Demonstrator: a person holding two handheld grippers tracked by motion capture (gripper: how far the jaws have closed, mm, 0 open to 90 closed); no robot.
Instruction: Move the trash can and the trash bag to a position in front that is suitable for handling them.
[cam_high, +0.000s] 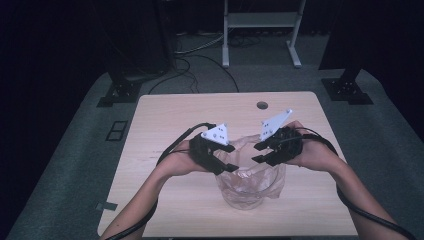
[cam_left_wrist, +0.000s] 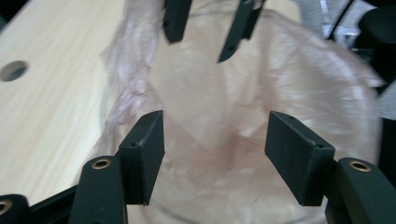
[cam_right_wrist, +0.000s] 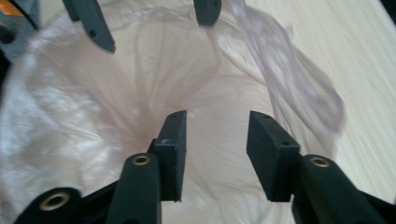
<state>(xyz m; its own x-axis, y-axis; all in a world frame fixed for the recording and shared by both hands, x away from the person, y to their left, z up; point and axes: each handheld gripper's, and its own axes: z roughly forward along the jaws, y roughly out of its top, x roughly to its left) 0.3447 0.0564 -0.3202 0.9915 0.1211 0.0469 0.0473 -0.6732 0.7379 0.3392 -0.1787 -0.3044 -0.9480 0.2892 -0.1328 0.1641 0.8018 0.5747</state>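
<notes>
1. Facing each other over the bag's mouth: left claw (cam_high: 231, 158) and right claw (cam_high: 258, 152), both open, gripping nothing.
2. Thin plastic bag (cam_high: 250, 182) lines a clear container on the bench (cam_high: 165, 115), directly below both claws.
3. Bag rim (cam_left_wrist: 126, 93) lies equally near each.

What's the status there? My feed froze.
Left gripper and right gripper open, facing across the bag's mouth. Clear plastic bag lines a round container, unheld. Nothing in the way.

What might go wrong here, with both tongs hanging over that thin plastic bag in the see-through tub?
The left tongs and right tongs both stand open above the bag, gripping nothing, so its loose film could slump into the tub. A flap trails over the table unsecured and may slip. Closing carelessly might tear the thin film.
</notes>
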